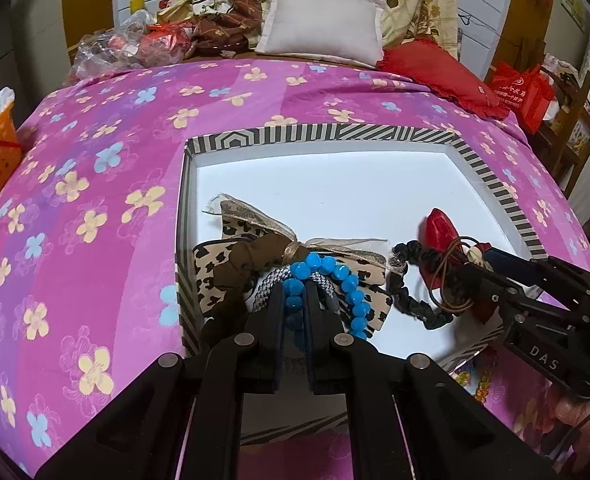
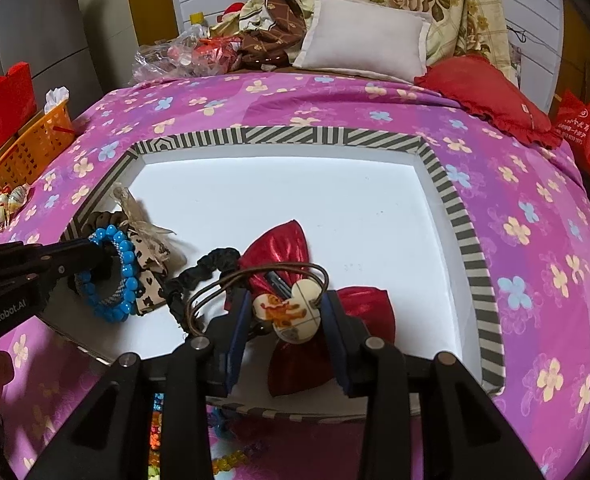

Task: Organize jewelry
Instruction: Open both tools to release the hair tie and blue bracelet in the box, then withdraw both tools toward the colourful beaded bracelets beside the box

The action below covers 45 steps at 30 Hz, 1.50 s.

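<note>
The left gripper [image 1: 295, 300] is reaching into the shallow white-floored box with the black-and-white striped rim [image 1: 335, 133], which is sitting on the pink flowered bedspread [image 1: 95, 160]. Its jaws are standing nearly closed, pinching one side of the blue faceted-bead bracelet [image 1: 347, 280]; the bracelet is lying over a grey-and-white woven band [image 1: 273, 280] and a leopard-print fabric bow [image 1: 215, 268] in the box's near left part. The beads are looking hard and glossy, probably strung on elastic, so the loop is likely to stretch and roll. Gripping across the string between two beads should be holding better than gripping on a bead's round face.

The right gripper [image 2: 287, 312] is holding its jaws partly open around a cream mouse-head charm with an orange cartoon print [image 2: 291, 312] on a thin brown elastic hair tie [image 2: 231, 280]; both pads seem to be touching the charm. It is hovering over a shiny red satin bow [image 2: 291, 244], beside a black ruffled scrunchie [image 2: 199, 276]. The charm is appearing rigid and light, its cord limp and prone to snagging neighbouring pieces.
</note>
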{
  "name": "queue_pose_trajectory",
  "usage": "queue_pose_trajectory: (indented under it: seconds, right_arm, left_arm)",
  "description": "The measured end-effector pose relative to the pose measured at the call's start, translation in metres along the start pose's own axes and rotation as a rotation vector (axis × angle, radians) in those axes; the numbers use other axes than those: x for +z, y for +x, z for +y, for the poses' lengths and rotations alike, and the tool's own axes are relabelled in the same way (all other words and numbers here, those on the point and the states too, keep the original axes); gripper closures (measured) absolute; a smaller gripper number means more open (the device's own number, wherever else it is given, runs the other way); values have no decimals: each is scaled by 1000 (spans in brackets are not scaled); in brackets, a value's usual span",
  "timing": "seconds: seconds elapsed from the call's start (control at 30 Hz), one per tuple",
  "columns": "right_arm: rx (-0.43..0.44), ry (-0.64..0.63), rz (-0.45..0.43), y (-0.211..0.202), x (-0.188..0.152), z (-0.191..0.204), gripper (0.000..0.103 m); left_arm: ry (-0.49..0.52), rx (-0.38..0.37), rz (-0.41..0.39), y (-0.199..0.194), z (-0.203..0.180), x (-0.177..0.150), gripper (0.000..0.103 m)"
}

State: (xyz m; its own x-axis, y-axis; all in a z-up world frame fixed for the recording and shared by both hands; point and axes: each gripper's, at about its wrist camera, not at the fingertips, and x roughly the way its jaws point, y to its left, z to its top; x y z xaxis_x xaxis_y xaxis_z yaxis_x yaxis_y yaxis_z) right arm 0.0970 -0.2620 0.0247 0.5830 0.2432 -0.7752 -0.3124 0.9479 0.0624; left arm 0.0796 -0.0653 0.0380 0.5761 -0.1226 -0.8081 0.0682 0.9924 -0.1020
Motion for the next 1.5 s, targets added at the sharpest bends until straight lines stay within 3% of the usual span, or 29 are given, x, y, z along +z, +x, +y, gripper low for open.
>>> queue_pose_trajectory:
  seconds: [0.1, 0.23, 0.3, 0.5, 0.6, 1.03, 1.5]
  right_arm:
    - [7, 12, -1, -1, -1, -2, 63]
    - [17, 38, -7, -4, -1, -5, 43]
    - [26, 50, -14, -7, -1, -7, 42]
    - [23, 50, -27, -16, -2, -6, 42]
    - [28, 51, -43, -24, -3, -3, 41]
    - [31, 26, -109, -74, -15, 15, 33]
    - [16, 21, -122, -116, -63, 21, 29]
  left_arm:
    - [-3, 2, 0, 0, 1, -1, 103]
    - [-9, 1, 8, 0, 1, -2, 103]
    - [-7, -1, 10, -1, 1, -2, 102]
    - [3, 6, -10, -11, -3, -4, 85]
    - [10, 29, -42, -21, -4, -5, 82]
    - [-17, 59, -120, -68, -3, -15, 81]
    - [-10, 49, -158, -101, -20, -51, 81]
